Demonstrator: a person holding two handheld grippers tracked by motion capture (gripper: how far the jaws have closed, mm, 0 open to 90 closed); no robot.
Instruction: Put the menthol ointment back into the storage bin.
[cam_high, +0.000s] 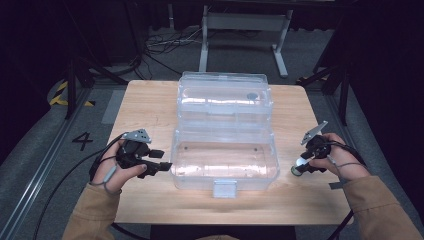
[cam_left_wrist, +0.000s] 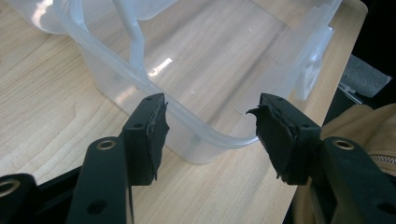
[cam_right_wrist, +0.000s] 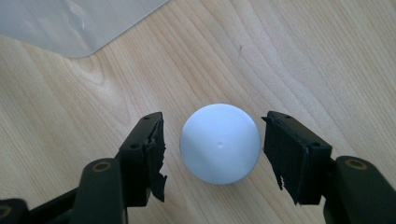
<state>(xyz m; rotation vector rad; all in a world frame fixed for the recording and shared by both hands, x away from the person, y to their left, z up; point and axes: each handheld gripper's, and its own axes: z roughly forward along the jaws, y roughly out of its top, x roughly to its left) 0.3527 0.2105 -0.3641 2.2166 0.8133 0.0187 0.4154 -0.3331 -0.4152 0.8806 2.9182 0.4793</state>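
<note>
Item: small white smooth ball (cam_right_wrist: 220, 143) on the pale wooden table (cam_high: 150, 107), pick-up step in hand.

Nearest to you, your right gripper (cam_right_wrist: 212, 147) stands over the ball with its jaws spread, one black pad on each side and a gap at both, nothing pinched yet. In the high view the ball lies on the table's right side, just beside the clear plastic storage box (cam_high: 224, 159) with its hinged lid open. Your left gripper (cam_left_wrist: 208, 130), jaws also spread and holding nothing, sits at the box's near left corner. Next move, by my reading: lower squarely, close evenly so the ball does not squirt out, then carry it into the box beyond.
</note>
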